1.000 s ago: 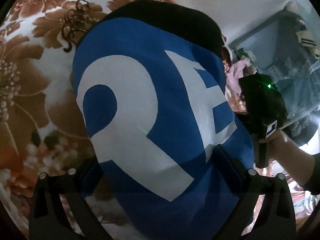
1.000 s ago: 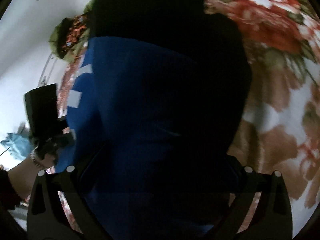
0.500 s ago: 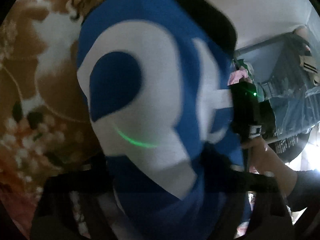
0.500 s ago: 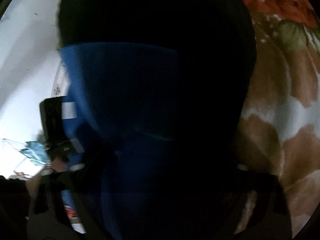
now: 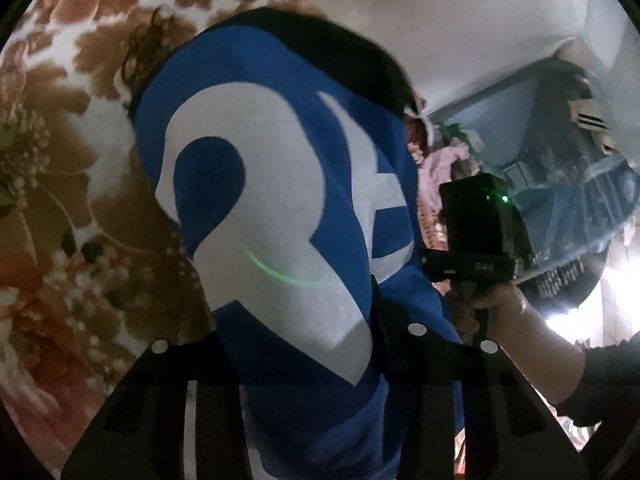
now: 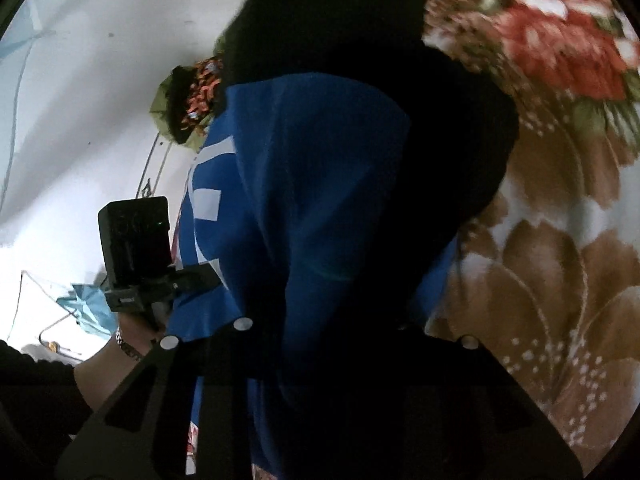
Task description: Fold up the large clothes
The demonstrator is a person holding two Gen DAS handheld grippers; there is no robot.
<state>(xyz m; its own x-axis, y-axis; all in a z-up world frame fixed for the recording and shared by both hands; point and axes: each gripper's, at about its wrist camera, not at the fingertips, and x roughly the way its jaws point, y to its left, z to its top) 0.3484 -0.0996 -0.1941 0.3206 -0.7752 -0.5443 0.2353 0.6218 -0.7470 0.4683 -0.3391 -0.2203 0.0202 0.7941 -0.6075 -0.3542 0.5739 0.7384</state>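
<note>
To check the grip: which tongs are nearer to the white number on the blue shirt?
Left. The left tongs hold the blue shirt just below the white number; the right tongs hold plain cloth beside it.

1. Bedding: floral blanket (image 5: 60, 208) in brown, cream and red covers the surface beneath; also seen in the right wrist view (image 6: 560, 240).
2. Wall: plain white wall (image 5: 460, 32), unmarked apart from small specks in the right wrist view (image 6: 88, 80).
3. Clutter: pink cloth (image 5: 436, 176) heaped near a dark rack (image 5: 568, 184); contents blurred.
4. Further items: green and orange patterned bundle (image 6: 188, 100) against the wall; light blue item (image 6: 90, 308) lower down.
5. Lighting: strong glare (image 5: 580, 304) at the right edge.
</note>
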